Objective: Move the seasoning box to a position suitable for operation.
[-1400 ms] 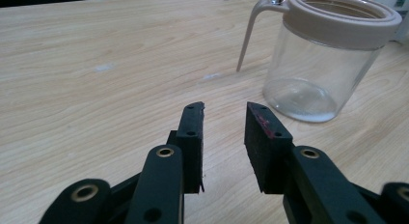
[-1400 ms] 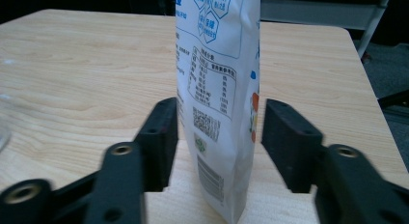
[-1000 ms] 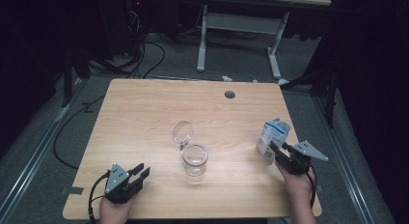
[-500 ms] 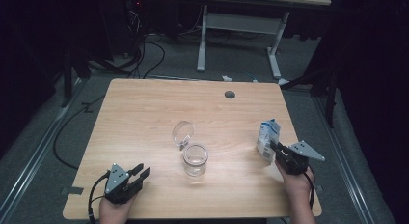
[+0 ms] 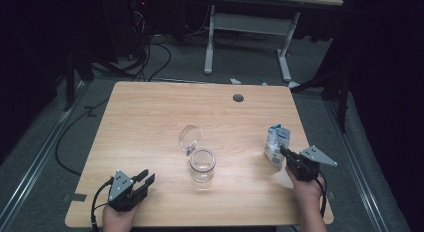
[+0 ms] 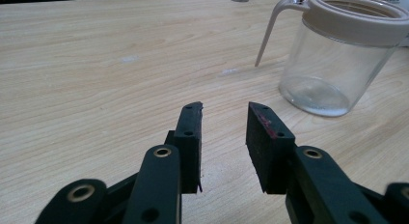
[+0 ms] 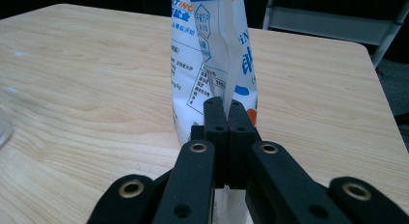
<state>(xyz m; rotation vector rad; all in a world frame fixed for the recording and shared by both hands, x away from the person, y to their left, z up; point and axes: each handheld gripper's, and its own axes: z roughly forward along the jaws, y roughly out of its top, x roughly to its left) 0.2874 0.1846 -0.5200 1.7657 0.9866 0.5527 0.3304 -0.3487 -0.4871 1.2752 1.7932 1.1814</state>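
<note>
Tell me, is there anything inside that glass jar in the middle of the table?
The glass jar looks empty: its clear wall shows only a faint whitish film at the bottom. Its hinged lid stands open.

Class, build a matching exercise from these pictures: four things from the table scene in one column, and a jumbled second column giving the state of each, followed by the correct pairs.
Things
1. left gripper
2. right gripper
3. glass jar
4. white bag

States
A. clamped on a fold of printed packaging
B. stands upright at the right side of the table, pinched low down
C. jaws apart, holding nothing
D. stands open near the table's middle, lid flipped back

Pairs: 1-C, 2-A, 3-D, 4-B
</note>
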